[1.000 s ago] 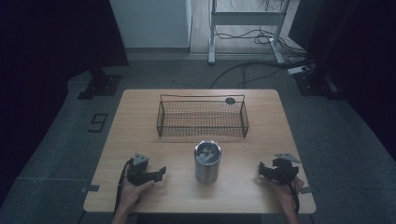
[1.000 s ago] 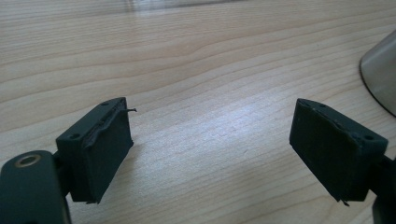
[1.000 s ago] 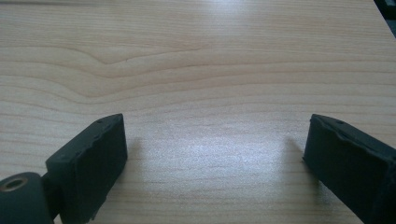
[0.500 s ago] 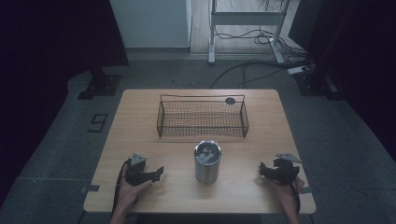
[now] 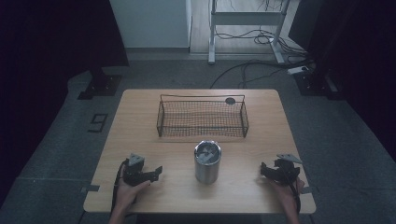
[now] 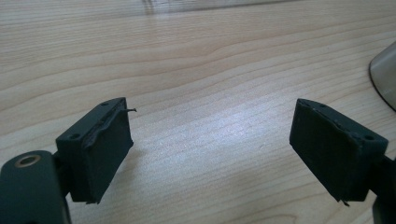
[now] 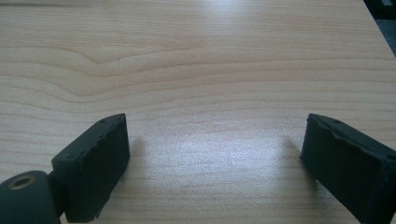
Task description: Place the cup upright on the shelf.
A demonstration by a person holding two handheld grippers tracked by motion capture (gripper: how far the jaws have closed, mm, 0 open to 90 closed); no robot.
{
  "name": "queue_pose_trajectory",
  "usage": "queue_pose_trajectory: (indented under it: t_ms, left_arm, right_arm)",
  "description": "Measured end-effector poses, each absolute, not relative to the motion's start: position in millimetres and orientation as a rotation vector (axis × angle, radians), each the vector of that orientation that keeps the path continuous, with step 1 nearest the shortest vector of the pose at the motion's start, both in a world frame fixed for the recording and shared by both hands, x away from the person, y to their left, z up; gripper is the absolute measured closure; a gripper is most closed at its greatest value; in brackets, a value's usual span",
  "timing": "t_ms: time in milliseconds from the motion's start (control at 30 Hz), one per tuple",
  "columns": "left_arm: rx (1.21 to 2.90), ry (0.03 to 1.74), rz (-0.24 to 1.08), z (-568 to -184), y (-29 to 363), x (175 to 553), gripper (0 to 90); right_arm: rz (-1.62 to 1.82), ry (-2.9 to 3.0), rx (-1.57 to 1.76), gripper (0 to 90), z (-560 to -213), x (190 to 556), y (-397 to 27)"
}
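A steel cup [image 5: 208, 162] with small items inside stands near the front middle of the wooden table [image 5: 140, 126]. Behind it sits a black wire basket [image 5: 202, 117]. My left gripper [image 5: 156, 171] rests low at the front left, open, jaws pointing right toward the cup. In the left gripper view the gripper [image 6: 212, 154] has bare wood between its pads, and the cup's base [image 6: 385, 74] shows at the right edge. My right gripper [image 5: 264, 170] is open at the front right, pointing left. The right gripper view has the gripper [image 7: 215, 163] over bare wood.
A small dark round disc [image 5: 230, 100] lies on the table behind the basket's right end. Beyond the table are a metal frame stand [image 5: 245, 18], floor cables [image 5: 243, 70] and dark curtains at both sides.
Both grippers have shifted slightly toward the table's front edge. The cup and the basket have not moved.
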State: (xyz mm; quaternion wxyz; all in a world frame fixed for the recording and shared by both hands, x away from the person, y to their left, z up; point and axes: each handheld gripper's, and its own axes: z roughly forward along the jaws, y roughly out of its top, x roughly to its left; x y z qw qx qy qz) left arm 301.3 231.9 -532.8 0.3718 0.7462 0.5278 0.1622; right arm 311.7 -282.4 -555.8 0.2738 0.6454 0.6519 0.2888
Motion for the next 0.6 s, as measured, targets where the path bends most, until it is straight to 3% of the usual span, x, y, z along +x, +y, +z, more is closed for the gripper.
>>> queue_pose_trajectory:
  t_ms: [600]
  left_arm:
    - [1.838,1.272,0.452,-497.0,225.5,289.8,11.0]
  right_arm:
    - [0.776,1.755,1.734,8.3,-555.7,313.4,-286.1]
